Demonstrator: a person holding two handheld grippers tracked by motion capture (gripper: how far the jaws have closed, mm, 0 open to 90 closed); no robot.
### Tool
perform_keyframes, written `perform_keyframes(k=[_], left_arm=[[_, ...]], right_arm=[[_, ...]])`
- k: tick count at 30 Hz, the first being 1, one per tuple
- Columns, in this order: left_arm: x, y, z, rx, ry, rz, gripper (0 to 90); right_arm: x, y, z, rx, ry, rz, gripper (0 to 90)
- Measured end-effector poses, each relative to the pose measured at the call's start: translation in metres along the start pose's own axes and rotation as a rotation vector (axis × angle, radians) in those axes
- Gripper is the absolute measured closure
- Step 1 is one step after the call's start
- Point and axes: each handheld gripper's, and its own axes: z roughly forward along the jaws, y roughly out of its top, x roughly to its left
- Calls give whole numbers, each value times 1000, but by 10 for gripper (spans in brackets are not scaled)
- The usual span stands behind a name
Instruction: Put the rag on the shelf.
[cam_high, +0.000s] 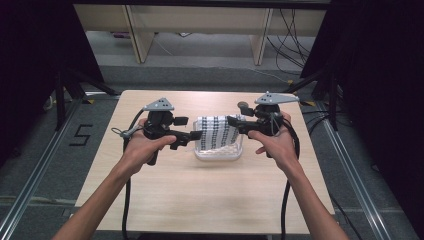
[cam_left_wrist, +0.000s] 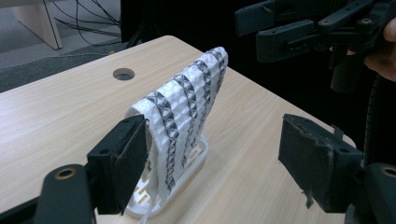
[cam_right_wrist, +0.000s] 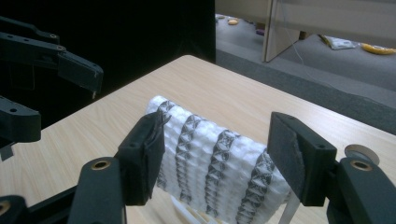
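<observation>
- Left gripper (cam_high: 196, 135): held in the person's left hand (cam_high: 142, 147), left of centre on the table (cam_high: 165, 200). It points to the right, at the left end of the cloth (cam_high: 217, 131). In the left gripper view its jaws stand wide; one pad lies against the near end of the cloth (cam_left_wrist: 187, 112), the other stands well clear, so nothing is clamped.
- Cloth: a white textile with a raised, quilted texture, crossed by dark bands built from small triangular marks. In the high view the bands run front to back, side by side. The cloth is draped over a white basket (cam_high: 218, 152), and its top edge forms a ridge above the basket rim.
- White basket: a small plastic container with slotted walls (cam_left_wrist: 196, 156), standing at the table's centre between the two grippers. The cloth covers most of it.
- Right gripper (cam_high: 231, 120): held in the person's right hand (cam_high: 277, 145), pointing left at the upper right corner of the cloth. In the right gripper view its jaws stand wide apart, either side of the cloth's ridge (cam_right_wrist: 210, 163); one pad is just at the fabric, the other is clear of it. No grip is made.
- Table: light wood grain, with a round cable hole (cam_left_wrist: 123, 73) behind the basket.
</observation>
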Motion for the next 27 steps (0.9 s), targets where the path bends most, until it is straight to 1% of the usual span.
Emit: perform_keyframes(k=[1,2,3,4,5,6,7,8,9,10,11,12,13,14,15,17,18,19,20,21,22,23,24,25,26,27], left_arm=[[-1,-1,0,1,-1,1,230],[-1,-2,0,-3,-3,1,230],[-2,-4,-1,-5,-6,1,230],[-2,-4,-1,-5,-6,1,230],[-3,-6,-1,-4,-11,-1,230],[-3,-8,-1,-1,-13,4,231],[-3,-8,-2,8,-10,4,231],[-4,-10,-2,0,-12,4,231],[-4,-11,-3,9,-13,1,231],[-4,-12,-3,-3,-16,1,231],[-4,-13,-4,8,-13,1,231],[-4,-14,-4,-5,-17,2,231],[-5,-14,-5,5,-15,-1,231],[-5,-16,-6,5,-17,3,230],[-5,-17,-6,3,-18,2,230],[-6,-20,-6,11,-20,8,231],[-7,-22,-6,9,-27,13,230],[-8,-23,-7,16,-23,10,229],[-8,-25,-7,14,-28,11,229],[-8,-26,-7,18,-30,11,228],[-9,-28,-7,12,-31,9,228],[-9,-30,-8,12,-37,11,227],[-9,-31,-8,19,-37,13,227],[-10,-32,-9,24,-31,15,224],[-10,-34,-9,17,-41,15,220],[-11,-35,-10,18,-38,19,218]], right_arm=[[1,-1,-2,8,3,22,378],[0,-2,-1,-3,6,3,378],[1,-2,-3,7,-2,13,377],[1,-3,-3,4,5,2,377],[3,-4,-5,8,0,32,377],[1,-4,-5,3,1,10,377],[1,-6,-6,-6,1,6,377],[1,-7,-6,-2,4,16,377],[0,-8,-7,-6,3,4,377],[1,-9,-8,4,6,30,376],[-1,-10,-8,-10,-2,-2,376],[0,-11,-9,-6,5,28,375],[0,-12,-9,-1,6,26,372],[0,-14,-9,-4,8,16,370],[1,-15,-10,-3,8,30,366],[1,-17,-11,-2,10,26,346],[1,-18,-12,1,14,23,335],[2,-19,-14,9,4,24,329],[3,-20,-15,2,8,22,325],[4,-21,-16,6,4,32,317],[3,-22,-15,-10,12,13,307],[4,-23,-17,-4,2,28,299],[4,-23,-17,1,1,15,297],[6,-25,-17,-3,8,37,292],[5,-25,-18,-4,11,16,282],[7,-26,-20,6,1,41,271]])
